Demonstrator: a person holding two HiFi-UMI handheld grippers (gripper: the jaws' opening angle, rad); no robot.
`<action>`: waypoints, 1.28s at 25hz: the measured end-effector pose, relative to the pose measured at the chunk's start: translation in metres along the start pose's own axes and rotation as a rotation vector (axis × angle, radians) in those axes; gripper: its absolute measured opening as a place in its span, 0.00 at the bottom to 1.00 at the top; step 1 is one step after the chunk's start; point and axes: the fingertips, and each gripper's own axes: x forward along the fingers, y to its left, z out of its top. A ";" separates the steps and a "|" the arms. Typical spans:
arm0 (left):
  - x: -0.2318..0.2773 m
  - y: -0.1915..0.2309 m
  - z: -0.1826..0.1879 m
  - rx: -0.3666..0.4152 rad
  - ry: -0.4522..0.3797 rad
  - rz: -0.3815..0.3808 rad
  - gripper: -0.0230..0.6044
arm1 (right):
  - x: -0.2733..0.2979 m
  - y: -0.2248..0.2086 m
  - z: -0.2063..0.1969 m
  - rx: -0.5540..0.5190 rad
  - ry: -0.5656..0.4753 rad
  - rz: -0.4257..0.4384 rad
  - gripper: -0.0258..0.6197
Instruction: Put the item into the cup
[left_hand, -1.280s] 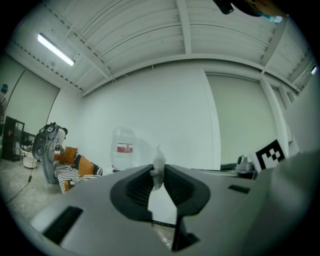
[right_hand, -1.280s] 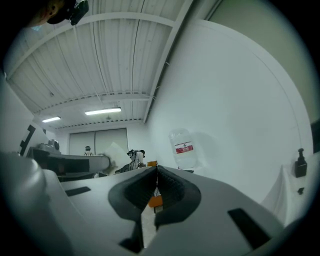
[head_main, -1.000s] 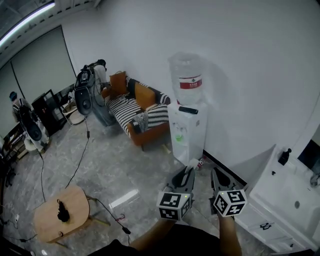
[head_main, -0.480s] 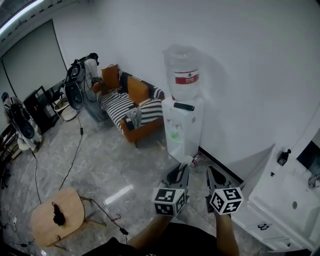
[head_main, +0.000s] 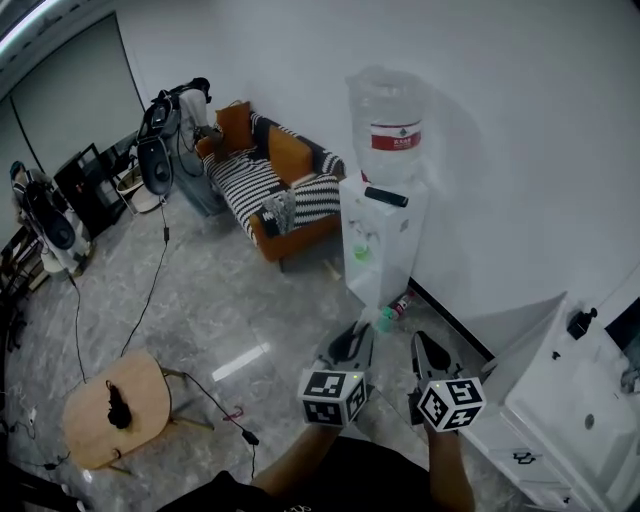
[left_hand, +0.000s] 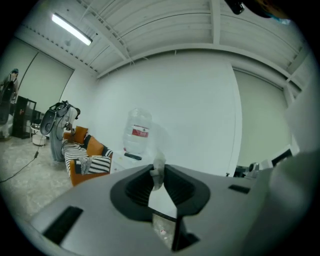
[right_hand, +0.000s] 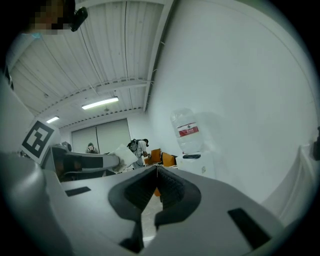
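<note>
My left gripper (head_main: 365, 328) is held low in front of me, shut on a small thin whitish item (head_main: 383, 318) that sticks out past its tips. In the left gripper view the item (left_hand: 158, 172) is pinched between the closed jaws of the left gripper (left_hand: 158, 176). Beside it, my right gripper (head_main: 420, 340) has its jaws together with nothing between them, as the right gripper view shows for the right gripper (right_hand: 157, 171). That view also shows the left gripper's item (right_hand: 123, 153) off to the left. I cannot make out a cup in any view.
A white water dispenser (head_main: 385, 250) with a large bottle (head_main: 390, 125) stands against the wall ahead. To the left is an orange, striped sofa (head_main: 275, 190). A small round wooden table (head_main: 115, 415) and cables lie lower left. A white cabinet (head_main: 575, 410) is at right.
The head view has swung slightly, so the dispenser and sofa now sit further right and a bit nearer. Both grippers keep their places and the left one still holds the whitish item.
</note>
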 end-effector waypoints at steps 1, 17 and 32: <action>-0.001 0.007 -0.003 -0.011 0.004 0.016 0.14 | 0.001 0.000 -0.002 0.002 0.002 0.002 0.06; 0.036 0.047 -0.014 -0.120 0.023 0.063 0.14 | 0.050 -0.001 -0.017 0.049 0.083 0.065 0.06; 0.094 0.126 -0.038 -0.241 0.078 0.144 0.14 | 0.124 -0.019 -0.041 0.015 0.256 0.081 0.06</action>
